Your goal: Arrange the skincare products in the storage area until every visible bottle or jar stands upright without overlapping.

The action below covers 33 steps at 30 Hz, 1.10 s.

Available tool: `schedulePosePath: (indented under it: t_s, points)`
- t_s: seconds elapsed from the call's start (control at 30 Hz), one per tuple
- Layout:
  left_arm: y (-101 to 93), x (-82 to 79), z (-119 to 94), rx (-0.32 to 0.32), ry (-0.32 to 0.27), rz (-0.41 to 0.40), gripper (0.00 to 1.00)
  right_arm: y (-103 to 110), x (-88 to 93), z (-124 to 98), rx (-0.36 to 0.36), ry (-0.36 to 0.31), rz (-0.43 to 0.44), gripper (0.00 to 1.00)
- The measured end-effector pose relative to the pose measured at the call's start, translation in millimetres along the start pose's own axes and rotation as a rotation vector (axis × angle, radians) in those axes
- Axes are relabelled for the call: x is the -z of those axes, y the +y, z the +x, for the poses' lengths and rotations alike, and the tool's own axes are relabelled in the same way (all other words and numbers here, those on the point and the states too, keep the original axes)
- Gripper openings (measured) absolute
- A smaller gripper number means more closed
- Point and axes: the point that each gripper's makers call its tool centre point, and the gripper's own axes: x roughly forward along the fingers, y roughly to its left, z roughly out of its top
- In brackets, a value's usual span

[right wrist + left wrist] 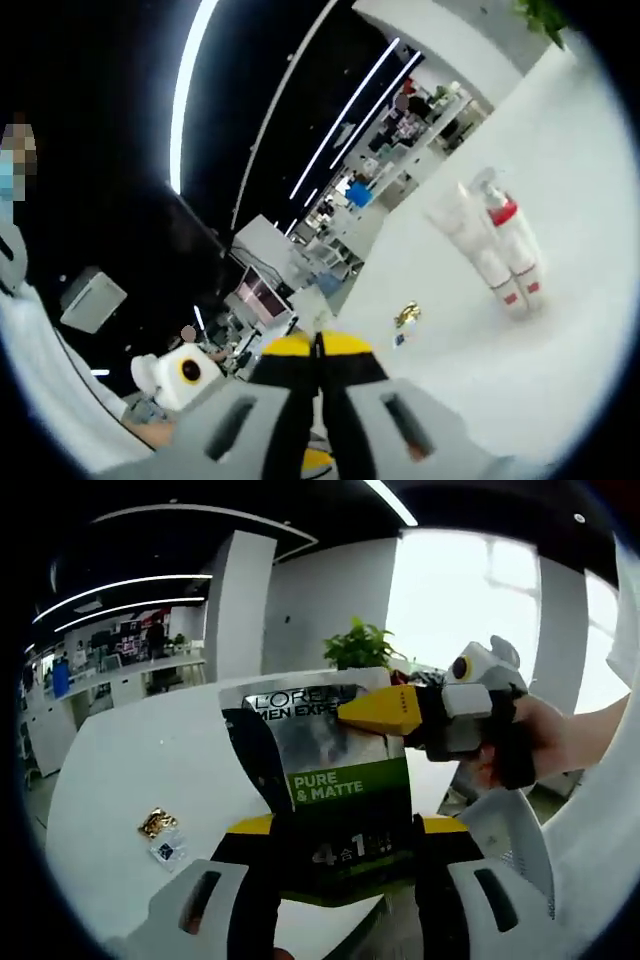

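Note:
A grey and green L'Oréal Men Expert box (330,750) stands upright between my left gripper's (345,830) yellow pads, which are shut on its lower part. My right gripper (345,712), held by a hand, comes in from the right with its yellow tip on the box's top right edge. In the right gripper view its jaws (318,345) are pressed together on that thin edge. A cluster of white bottles with red caps and bands (490,255) stands close together on the white table (570,160).
A small gold wrapper (157,823) and a little sachet (168,852) lie on the table (140,750) to the left of the box. A potted plant (360,645) stands at the far edge. Desks and people are in the office behind.

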Motion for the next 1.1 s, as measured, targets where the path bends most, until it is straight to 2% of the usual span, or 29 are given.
schedulePosePath:
  t_s: [0.2,0.3,0.37,0.4,0.47,0.5,0.63,0.7,0.8,0.9,0.97,1.0,1.1]
  points:
    - [4.3,-5.0,-6.1,0.016,-0.007,-0.006,0.63,-2.8,-9.4,-8.4,-0.002,-0.009,0.000,0.01]
    - [13.1,-5.5,-9.0,0.033,-0.006,-0.038,0.69,9.9,-12.2,-12.1,-0.081,0.001,0.029,0.01]
    - [11.3,-4.6,-10.0,0.080,0.011,-0.053,0.70,24.4,-14.8,-15.4,-0.161,0.008,0.041,0.01]
    - [6.7,-5.5,-11.3,0.140,0.020,-0.090,0.69,34.9,-15.9,-17.5,-0.215,0.016,0.041,0.01]
    - [-3.4,-11.3,-15.1,0.252,0.014,-0.152,0.68,46.7,-15.7,-19.8,-0.269,0.038,0.038,0.01]
    - [-4.3,-14.9,-16.8,0.275,0.001,-0.155,0.66,54.1,-14.1,-20.8,-0.305,0.059,0.037,0.01]
    - [-21.0,-30.0,-28.0,0.427,-0.032,-0.202,0.52,62.4,-10.5,-19.2,-0.338,0.097,0.032,0.01]
    - [-25.9,-35.5,-31.5,0.467,-0.052,-0.212,0.43,62.4,-9.4,-17.9,-0.342,0.100,0.033,0.01]
    - [-23.2,-38.5,-33.5,0.459,-0.073,-0.221,0.27,61.5,-9.3,-17.1,-0.345,0.097,0.051,0.01]
    - [-26.5,-44.3,-40.0,0.482,-0.112,-0.279,0.18,57.4,-15.1,-18.4,-0.340,0.072,0.057,0.01]
    - [-31.4,-53.8,-47.5,0.517,-0.170,-0.311,0.05,53.2,-17.7,-17.9,-0.319,0.068,0.033,0.01]
    - [-36.4,-60.0,-51.8,0.546,-0.198,-0.353,0.01,51.7,-18.6,-17.8,-0.317,0.071,0.025,0.01]
    - [-35.8,-58.6,-51.8,0.530,-0.191,-0.366,0.00,55.1,-23.9,-14.3,-0.329,0.058,-0.004,0.01]
